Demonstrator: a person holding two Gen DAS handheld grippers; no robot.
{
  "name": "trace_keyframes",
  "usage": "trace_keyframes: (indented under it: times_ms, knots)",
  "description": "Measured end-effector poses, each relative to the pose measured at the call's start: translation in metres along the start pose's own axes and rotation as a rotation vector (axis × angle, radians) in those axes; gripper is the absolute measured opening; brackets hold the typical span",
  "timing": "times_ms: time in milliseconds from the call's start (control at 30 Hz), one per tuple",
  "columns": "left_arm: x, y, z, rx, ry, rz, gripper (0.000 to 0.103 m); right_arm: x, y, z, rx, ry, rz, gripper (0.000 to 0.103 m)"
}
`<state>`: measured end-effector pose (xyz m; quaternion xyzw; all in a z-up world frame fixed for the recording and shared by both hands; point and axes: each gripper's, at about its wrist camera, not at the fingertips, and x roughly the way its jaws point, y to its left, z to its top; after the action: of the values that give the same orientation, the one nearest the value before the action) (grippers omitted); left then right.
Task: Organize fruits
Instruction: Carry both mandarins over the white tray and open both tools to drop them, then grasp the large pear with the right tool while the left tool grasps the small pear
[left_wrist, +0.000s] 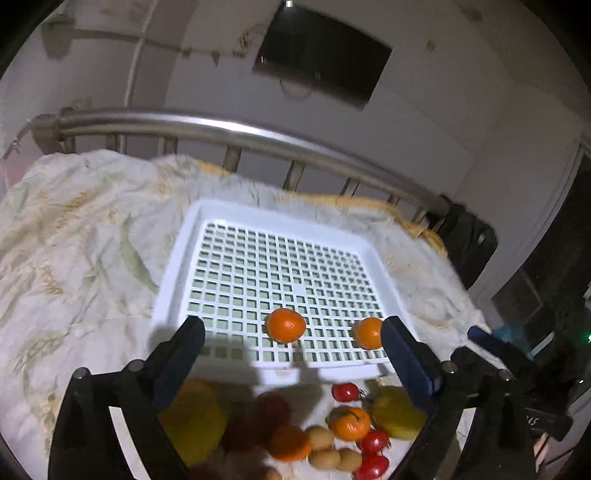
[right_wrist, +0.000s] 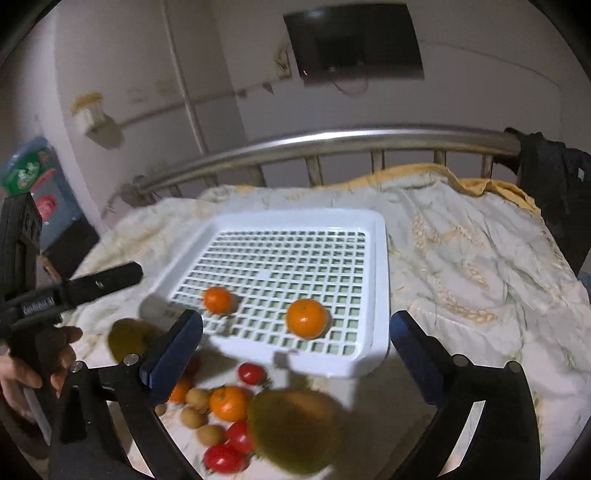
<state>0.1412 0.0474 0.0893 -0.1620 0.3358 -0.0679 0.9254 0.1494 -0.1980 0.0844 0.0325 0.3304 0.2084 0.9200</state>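
White plastic tray (right_wrist: 373, 221) on the patterned bedspread (right_wrist: 480, 266), holding just two oranges so far: one nearer the middle (right_wrist: 307, 323), one toward the left edge (right_wrist: 218, 300). Loose in front of the tray, not yet sorted: another orange (right_wrist: 228, 403), cherry tomatoes (right_wrist: 252, 373), small tan fruits (right_wrist: 192, 418) (kind unclear), a large yellow-green fruit (right_wrist: 295, 428), blurred. Judged early in the job, most of the pile remaining. Left gripper (left_wrist: 291, 334) spread wide, gripping nothing. Right gripper (right_wrist: 295, 328) likewise wide apart and bare, poised above the tray's near rim.
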Motion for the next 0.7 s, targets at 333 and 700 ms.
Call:
trace_keyframes:
  times_ms: [333,700]
  knots:
    - [-0.046,0.022,-0.034,0.067,-0.089,0.090,0.103,-0.037,0.028,-0.047,-0.171,-0.075,0.016,0.103]
    - [-0.004,0.038,-0.059,0.103,0.039,0.180,0.103,-0.014,0.008,-0.074,-0.179,0.045,-0.005,0.103]
